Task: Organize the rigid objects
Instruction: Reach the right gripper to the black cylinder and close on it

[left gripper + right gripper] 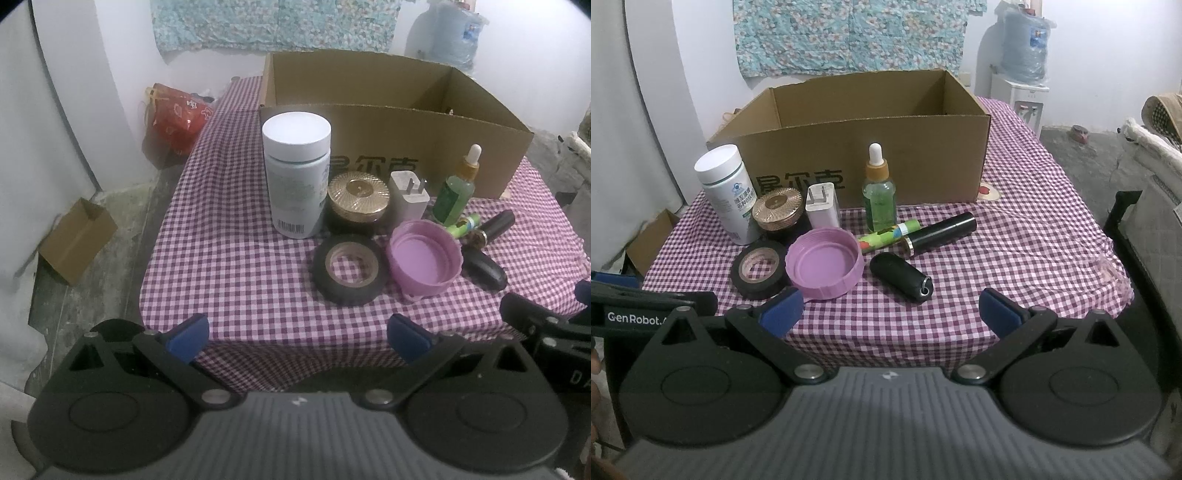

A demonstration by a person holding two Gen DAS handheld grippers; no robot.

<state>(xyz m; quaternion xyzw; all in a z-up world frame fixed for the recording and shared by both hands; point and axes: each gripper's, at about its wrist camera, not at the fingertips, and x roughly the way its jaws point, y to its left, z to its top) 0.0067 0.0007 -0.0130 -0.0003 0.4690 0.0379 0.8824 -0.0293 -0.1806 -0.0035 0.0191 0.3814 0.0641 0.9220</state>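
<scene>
Several small objects stand on a checked tablecloth (229,266) in front of an open cardboard box (391,133) (871,147): a white bottle (295,173) (726,192), a gold-lidded jar (358,201) (779,212), a white charger (408,197) (822,208), a green dropper bottle (458,188) (879,195), a black tape roll (349,271) (761,267), a purple lid (424,258) (823,267), a black tube (940,232) and a black pouch (899,277). My left gripper (299,338) and right gripper (892,314) are both open and empty at the table's near edge.
A small green patterned tube (888,236) lies beside the black tube. A small cardboard box (77,245) and a red bag (177,118) sit on the floor at left. A water dispenser (1025,74) stands at the back right. A chair (1152,177) is at right.
</scene>
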